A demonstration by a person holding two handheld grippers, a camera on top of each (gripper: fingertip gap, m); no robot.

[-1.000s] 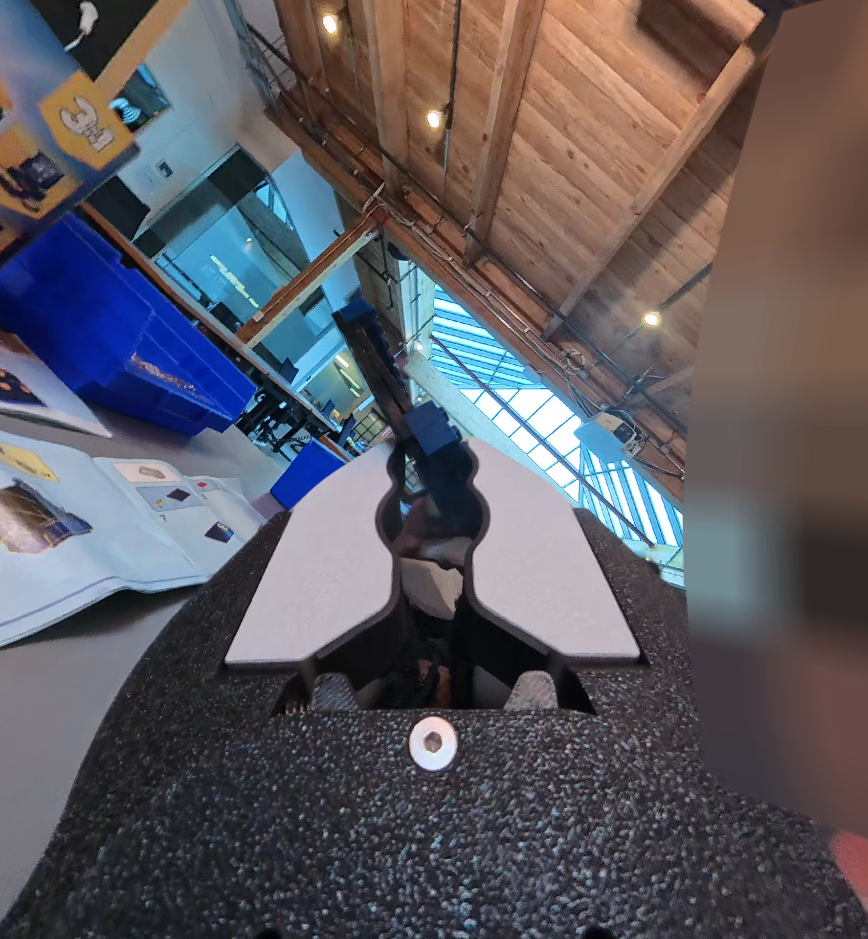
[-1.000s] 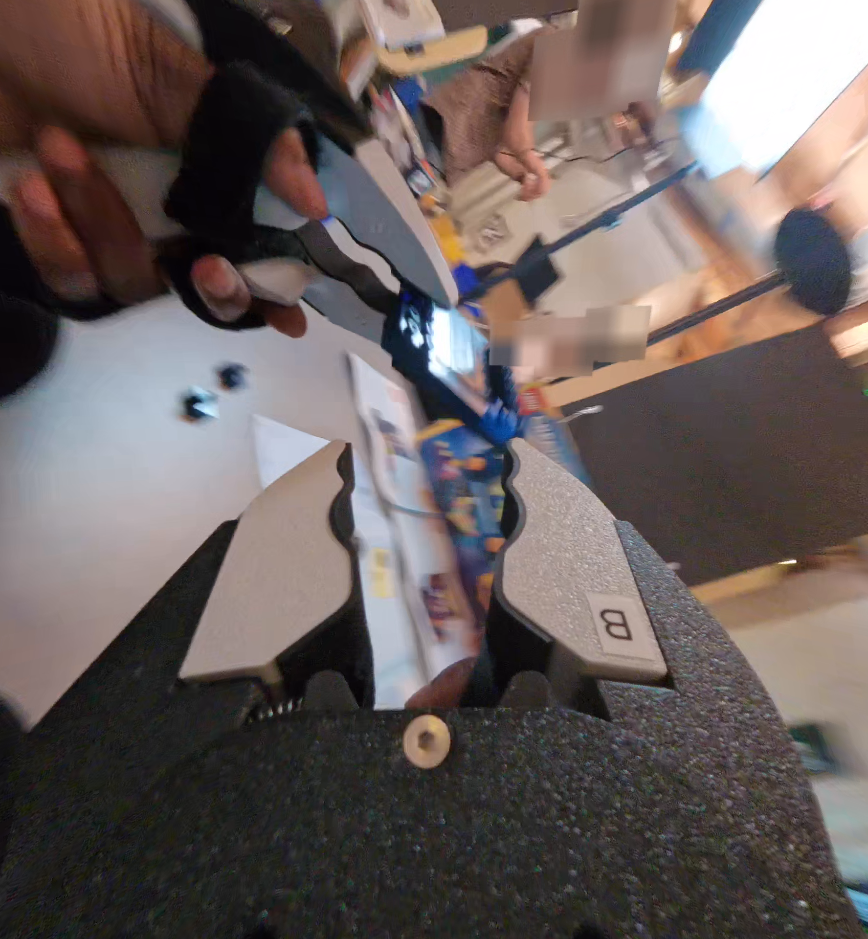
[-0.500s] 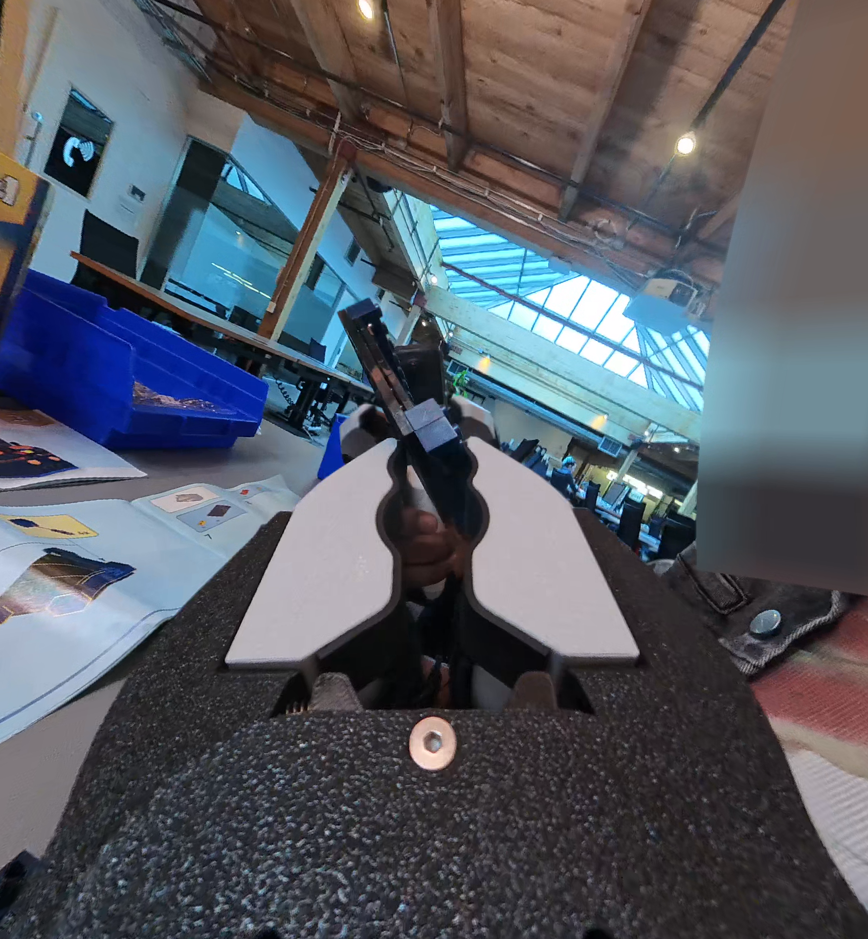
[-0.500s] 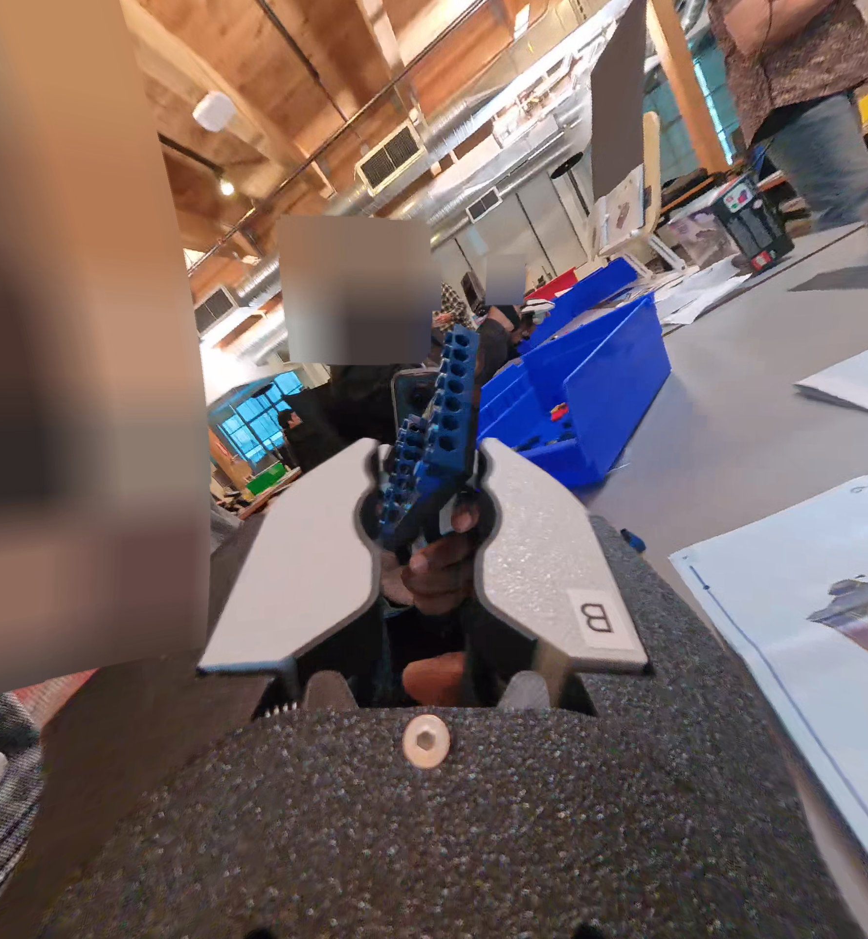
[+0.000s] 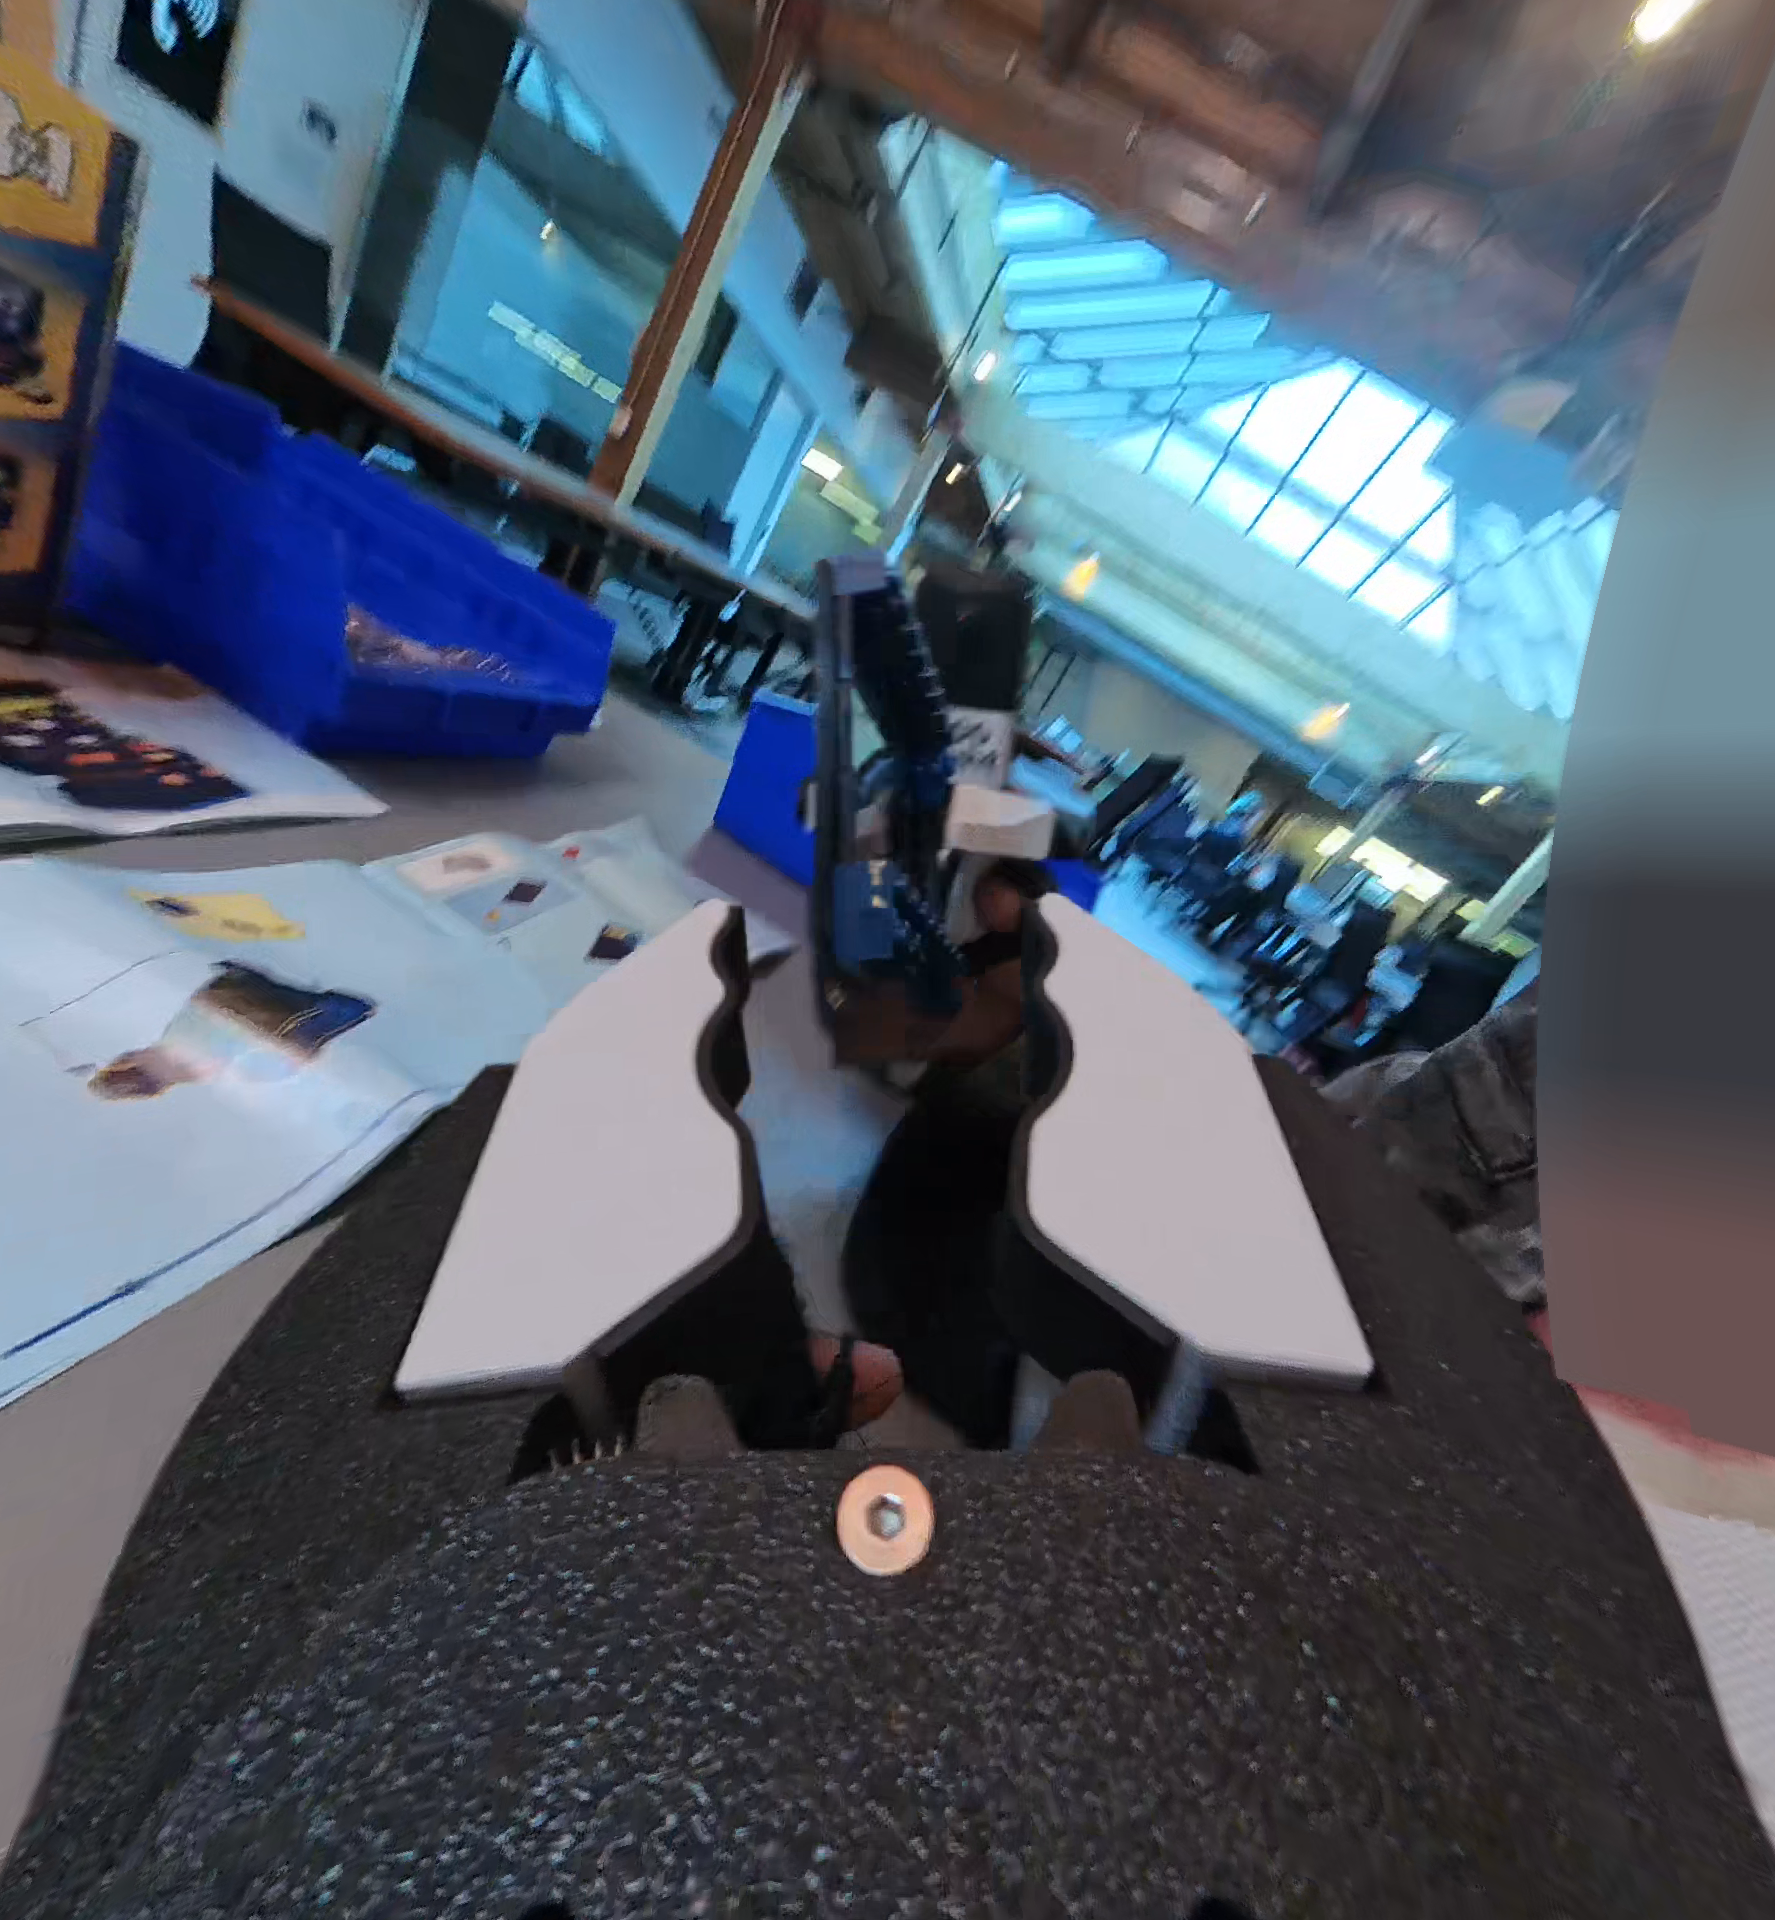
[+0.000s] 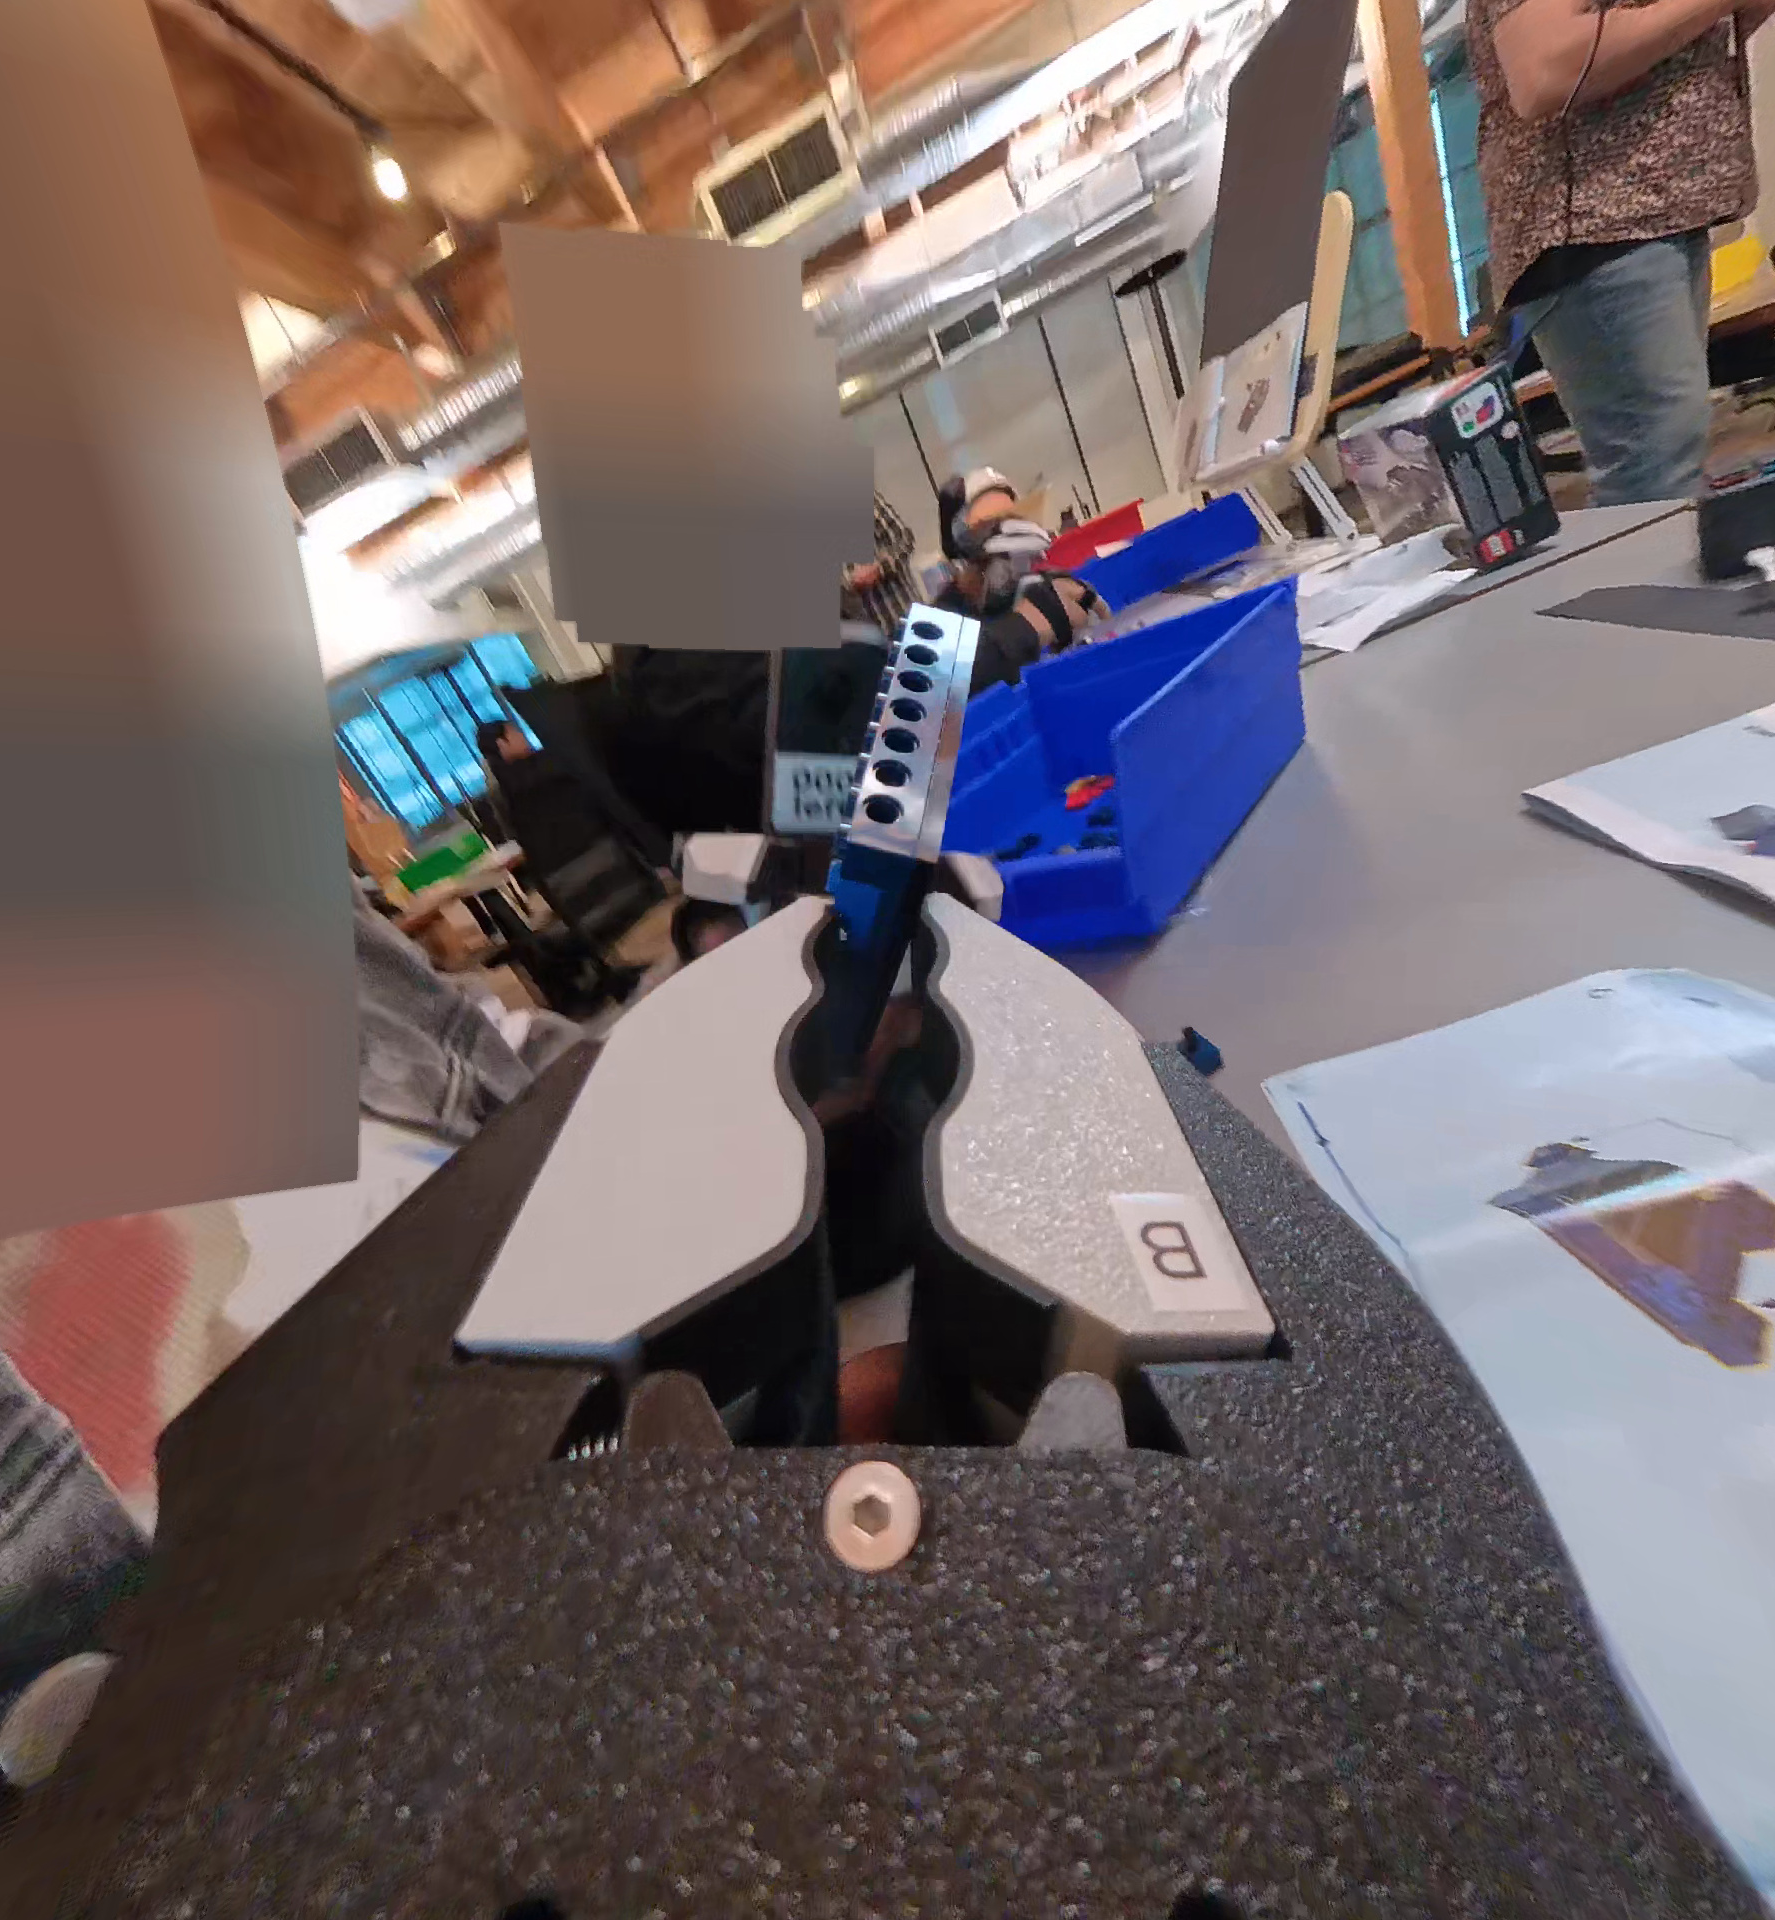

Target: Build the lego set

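Right tool (image 6: 870, 925) is clamped tight on a blue toy-brick assembly (image 6: 904, 748), both pads pressing its lower end while the holed plate sticks up past the tips. Left tool (image 5: 888, 935) is spread wide, and that brick piece (image 5: 878, 831) stands in the gap with clear space on both sides, not gripped. Below sit instruction booklets (image 5: 239, 1018) on the grey surface (image 6: 1382, 831), plus a blue parts bin (image 6: 1153, 769).
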